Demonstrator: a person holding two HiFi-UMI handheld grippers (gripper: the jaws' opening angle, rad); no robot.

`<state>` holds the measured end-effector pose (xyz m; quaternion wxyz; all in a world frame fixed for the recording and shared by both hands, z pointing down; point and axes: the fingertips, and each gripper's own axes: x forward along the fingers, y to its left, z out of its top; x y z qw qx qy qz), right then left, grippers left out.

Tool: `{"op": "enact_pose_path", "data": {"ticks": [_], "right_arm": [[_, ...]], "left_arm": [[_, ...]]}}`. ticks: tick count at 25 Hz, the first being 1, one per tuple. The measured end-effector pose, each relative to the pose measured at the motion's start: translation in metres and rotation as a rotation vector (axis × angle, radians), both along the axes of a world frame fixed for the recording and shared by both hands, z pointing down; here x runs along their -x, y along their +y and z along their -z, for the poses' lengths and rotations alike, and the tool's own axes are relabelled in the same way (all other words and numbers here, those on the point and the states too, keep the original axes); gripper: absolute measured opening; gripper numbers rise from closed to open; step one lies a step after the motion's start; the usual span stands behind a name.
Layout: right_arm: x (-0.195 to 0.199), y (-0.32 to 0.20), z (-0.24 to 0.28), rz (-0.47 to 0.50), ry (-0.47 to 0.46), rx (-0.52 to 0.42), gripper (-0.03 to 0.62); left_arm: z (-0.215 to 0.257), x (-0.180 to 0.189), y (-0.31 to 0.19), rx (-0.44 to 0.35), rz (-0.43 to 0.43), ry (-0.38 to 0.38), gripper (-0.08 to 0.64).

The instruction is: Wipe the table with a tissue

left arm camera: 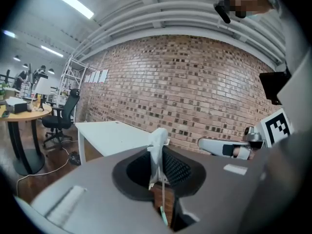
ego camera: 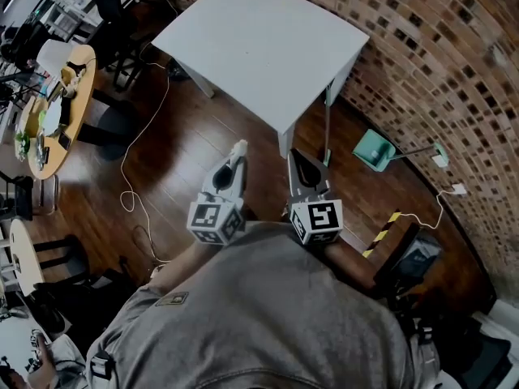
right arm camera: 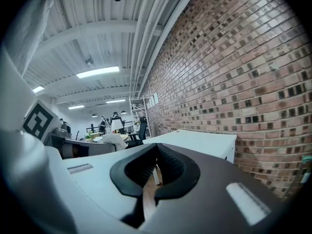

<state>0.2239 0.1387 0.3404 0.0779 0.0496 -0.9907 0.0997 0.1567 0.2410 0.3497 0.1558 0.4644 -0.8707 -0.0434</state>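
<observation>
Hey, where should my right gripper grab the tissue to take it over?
The loose white tuft of the tissue poking past the tips of the left gripper; the rest is clamped there. Bring the right gripper in from its own side, opened first.

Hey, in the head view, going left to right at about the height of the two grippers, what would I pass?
Round wooden table → white cable → left gripper holding the tissue → right gripper → teal dustpan → white plug.

Open floor leads ahead to the white table, brick wall close on its right.
</observation>
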Motion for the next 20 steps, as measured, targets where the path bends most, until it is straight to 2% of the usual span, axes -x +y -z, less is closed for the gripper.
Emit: {"op": "enact_pose_path", "data": {"ticks": [5,12,20], "right_arm": [[0.037,0.012,-0.006,0.016,0.027,-0.002,0.014],[0.109,0.029,-0.014,-0.034,0.057,0.0,0.014],[0.192,0.062,-0.011,-0.153,0.067,-0.003,0.014]], "left_arm": [[-0.002,0.039,0.017,-0.01,0.02,0.002,0.034],[-0.001,0.122,0.035,-0.054,-0.004,0.032,0.034],[-0.001,0.207,0.064,-0.057,-0.123,0.017,0.034]]}}
